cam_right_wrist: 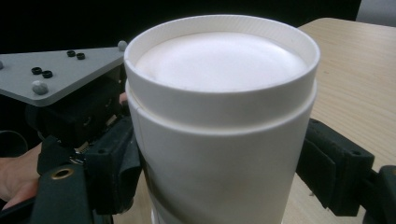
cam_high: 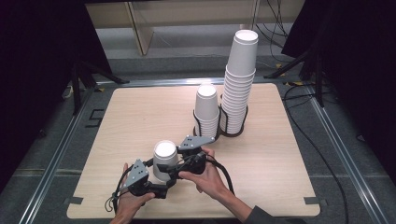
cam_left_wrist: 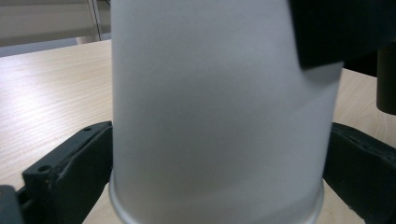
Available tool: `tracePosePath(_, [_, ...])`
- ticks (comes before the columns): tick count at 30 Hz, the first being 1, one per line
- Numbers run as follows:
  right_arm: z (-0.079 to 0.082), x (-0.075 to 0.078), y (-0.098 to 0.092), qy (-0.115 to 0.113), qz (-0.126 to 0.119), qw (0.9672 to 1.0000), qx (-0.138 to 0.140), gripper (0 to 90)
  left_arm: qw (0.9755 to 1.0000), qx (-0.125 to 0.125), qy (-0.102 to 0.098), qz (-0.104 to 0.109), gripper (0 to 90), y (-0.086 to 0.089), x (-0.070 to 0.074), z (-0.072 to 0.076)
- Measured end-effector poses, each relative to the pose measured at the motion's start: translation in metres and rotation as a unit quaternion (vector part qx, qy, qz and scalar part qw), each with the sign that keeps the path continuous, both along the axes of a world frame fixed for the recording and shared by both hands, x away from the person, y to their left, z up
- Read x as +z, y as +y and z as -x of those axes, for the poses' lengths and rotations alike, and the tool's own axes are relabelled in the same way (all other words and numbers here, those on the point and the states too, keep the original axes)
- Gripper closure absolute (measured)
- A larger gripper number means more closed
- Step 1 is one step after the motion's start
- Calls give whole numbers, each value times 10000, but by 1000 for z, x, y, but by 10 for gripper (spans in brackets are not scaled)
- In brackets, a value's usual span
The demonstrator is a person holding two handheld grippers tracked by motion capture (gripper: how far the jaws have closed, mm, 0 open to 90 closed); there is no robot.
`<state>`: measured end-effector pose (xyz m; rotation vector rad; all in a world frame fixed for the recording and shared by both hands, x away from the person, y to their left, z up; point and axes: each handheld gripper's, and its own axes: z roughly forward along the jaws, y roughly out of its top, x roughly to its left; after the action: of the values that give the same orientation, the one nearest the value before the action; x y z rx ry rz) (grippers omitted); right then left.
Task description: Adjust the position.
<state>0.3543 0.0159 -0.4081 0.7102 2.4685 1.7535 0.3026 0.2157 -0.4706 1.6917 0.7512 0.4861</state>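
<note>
Small white upside-down paper cup (cam_high: 165, 158) stands on the light wooden desk (cam_high: 140, 112), near the person's edge, sandwiched between both claws.

Left claw (cam_high: 163, 182) comes at the cup from the near-left, low by the rim. Left gripper view: black jaws spread on both sides of the cup's (cam_left_wrist: 219, 112) lower wall, rim sitting on the desk between them; the pads look level with the wall, no visible squeeze. Reads as spread around the cup, not pinching.

Right claw (cam_high: 180, 163) reaches in from the cup's right. Right gripper view: jaws flank the cup (cam_right_wrist: 219, 126) higher up, just under the base end. Left jaw sits against the wall, right jaw close alongside; can't tell if it clamps.

Right gripper view also catches a seam below the base, like one cup nested over another; high view doesn't resolve that. It also shows the left claw's grey plate behind the cup.

High view adds what the claw cameras miss: beyond the right claw, a short white cup stack (cam_high: 207, 112) and a tall white cup stack (cam_high: 239, 84), each in a black wire holder (cam_high: 232, 130).
</note>
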Motion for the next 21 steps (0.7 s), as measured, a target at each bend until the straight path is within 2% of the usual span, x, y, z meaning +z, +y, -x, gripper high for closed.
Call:
tracePosePath(1, [1, 0, 0, -22, 10, 10000, -14, 217, 10000, 2, 7, -62, 0, 0, 0, 0])
tracePosePath(2, [0, 0, 0, -17, -2, 10000, -8, 217, 10000, -33, -40, 38, 0, -1, -1, -2])
tracePosePath(6, [1, 0, -1, 6, 48, 10000, -37, 216, 10000, -7, -20, 0, 0, -1, -1, -1])
tracePosePath(7, [1, 0, -1, 7, 41, 10000, -33, 216, 10000, -11, -85, 39, 0, -1, -1, -1])
tracePosePath(8, [1, 0, 0, 36, 45, 10000, -10, 213, 10000, 35, -46, -43, 5, 0, 0, 0])
tracePosePath(11, [1, -2, 1, 21, 68, 10000, 28, 198, 9999, 26, -49, -111, 56, 2, 1, 0])
tracePosePath(12, [1, -1, 0, 23, 106, 9999, -1, 192, 9999, -16, -100, -4, 71, 1, 1, -1])
tracePosePath(13, [0, -1, 0, 14, 107, 9999, -4, 188, 9999, -36, -100, -110, 86, 2, 3, 1])
tracePosePath(15, [0, 0, -1, 35, 141, 9999, 26, 179, 9997, -74, -198, -131, 124, 0, 3, 1])
tracePosePath(16, [-1, 0, -2, 56, 126, 9999, 61, 177, 9996, -53, -148, -228, 131, 1, 5, 3])
tracePosePath(17, [-2, 1, -3, 49, 45, 9999, 80, 177, 9996, -88, -196, -193, 135, 1, 5, 2])
tracePosePath(19, [-2, 3, -7, 61, 131, 9998, 128, 174, 9990, -96, -211, -387, 139, 2, 7, 3])
tracePosePath(20, [-3, 5, -9, 36, 85, 9999, 132, 173, 9987, -105, -217, -440, 141, 2, 7, 3])
tracePosePath(21, [-4, 9, -13, -2, 44, 9999, 153, 166, 9976, -124, -278, -619, 144, 3, 8, 2])
